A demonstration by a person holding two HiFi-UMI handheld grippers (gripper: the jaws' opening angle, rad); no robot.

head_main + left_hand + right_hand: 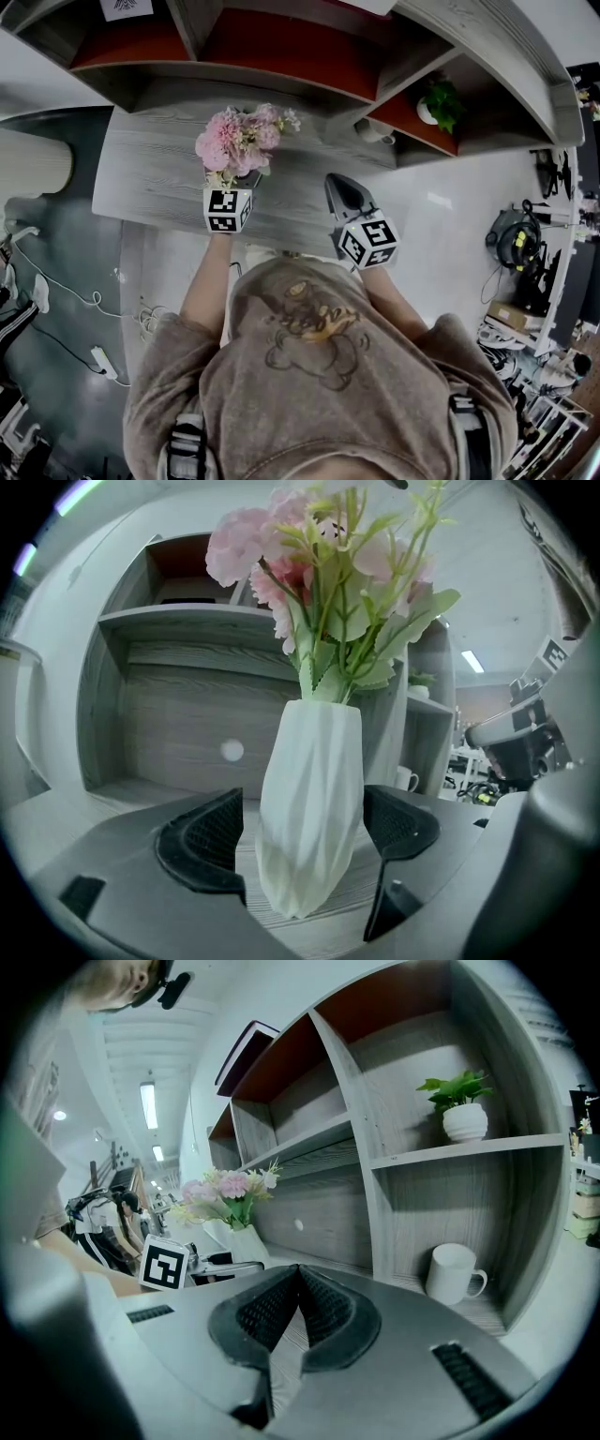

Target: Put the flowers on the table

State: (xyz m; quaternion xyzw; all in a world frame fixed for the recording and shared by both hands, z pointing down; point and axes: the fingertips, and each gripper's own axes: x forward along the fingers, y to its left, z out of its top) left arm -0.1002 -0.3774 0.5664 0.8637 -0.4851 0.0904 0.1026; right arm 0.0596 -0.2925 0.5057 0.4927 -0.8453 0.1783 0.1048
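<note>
A bunch of pink flowers (319,564) stands in a white faceted vase (309,808), upright on the grey wood-grain table (150,169). My left gripper (305,832) is open with the vase between its jaws; a gap shows at the left pad, and the right pad sits close beside the vase. From the head view the flowers (239,139) hide the left gripper's (230,192) tips. My right gripper (298,1274) is shut on nothing and hovers over the table to the right of the vase (246,1241); the head view also shows the right gripper (342,192).
Behind the table rise grey shelves. A white mug (453,1272) sits in the lower right cubby, and a potted plant (462,1110) stands on the shelf above it. Cables and a power strip (98,361) lie on the floor at the left.
</note>
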